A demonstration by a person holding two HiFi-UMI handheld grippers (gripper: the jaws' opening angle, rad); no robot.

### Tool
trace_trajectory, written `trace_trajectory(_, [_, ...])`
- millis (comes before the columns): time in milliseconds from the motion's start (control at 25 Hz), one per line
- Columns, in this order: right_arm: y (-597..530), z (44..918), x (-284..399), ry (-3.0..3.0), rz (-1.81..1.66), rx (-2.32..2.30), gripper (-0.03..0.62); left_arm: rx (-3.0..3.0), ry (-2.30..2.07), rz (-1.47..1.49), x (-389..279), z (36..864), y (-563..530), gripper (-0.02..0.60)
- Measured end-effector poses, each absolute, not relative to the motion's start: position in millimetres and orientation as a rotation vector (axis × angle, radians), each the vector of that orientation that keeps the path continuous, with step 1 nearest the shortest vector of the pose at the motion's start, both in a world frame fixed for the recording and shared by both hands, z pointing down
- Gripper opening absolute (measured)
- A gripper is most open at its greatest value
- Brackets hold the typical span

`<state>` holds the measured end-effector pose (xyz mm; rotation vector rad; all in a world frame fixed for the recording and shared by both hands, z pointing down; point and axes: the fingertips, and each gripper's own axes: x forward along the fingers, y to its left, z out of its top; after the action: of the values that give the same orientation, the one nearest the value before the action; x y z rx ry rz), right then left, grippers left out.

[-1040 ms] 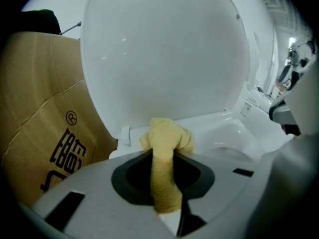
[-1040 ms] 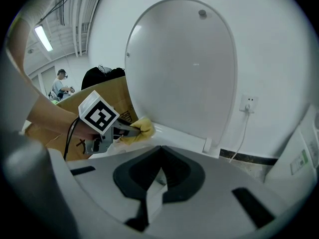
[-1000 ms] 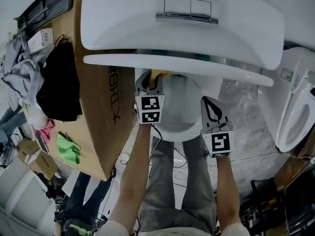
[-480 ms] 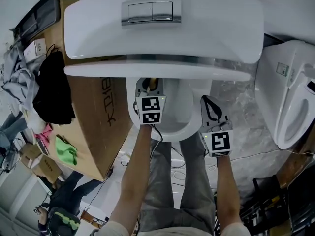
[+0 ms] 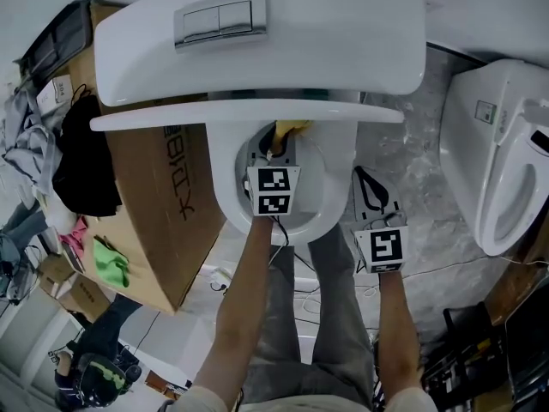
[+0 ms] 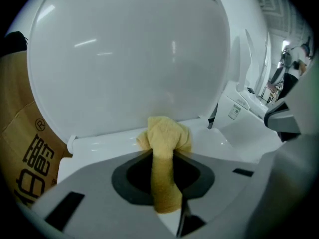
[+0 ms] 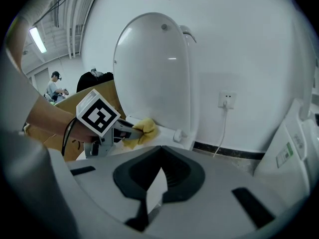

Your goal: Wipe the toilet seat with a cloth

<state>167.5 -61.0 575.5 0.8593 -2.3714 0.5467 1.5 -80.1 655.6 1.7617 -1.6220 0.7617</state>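
Count's two toilets, the open toilet (image 5: 225,178) plus a second toilet (image 5: 497,170) to its right, one yellow cloth (image 6: 164,143), two grippers (left gripper (image 5: 276,144), right gripper (image 5: 366,178)), and one cardboard box (image 5: 163,204) on its left.

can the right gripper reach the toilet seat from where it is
Probably yes: the right gripper hangs shut and empty beside the right edge of the toilet seat, nothing between them. The cloth is in the left gripper, though.

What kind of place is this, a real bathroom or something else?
Likely a workshop or storeroom, not a fitted bathroom: the toilet stands beside a cardboard box, and a second toilet sits nearby.
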Motion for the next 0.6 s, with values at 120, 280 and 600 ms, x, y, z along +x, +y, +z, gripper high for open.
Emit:
trace_trajectory(120, [-62,575,177,-2.368,0.542,0.871,0.008,1.773,-1.604,0.757,15,656,-83,0.097])
trace_trajectory(280, [-61,576,188,-2.359,0.544,0.89,0.008,1.803,-1.58,0.764,33,655,-87,0.097])
trace_trajectory(600, [-53,575,201,-2.352,0.552,0.885,0.008,1.825,-1.54,0.77,56,657,-87,0.097])
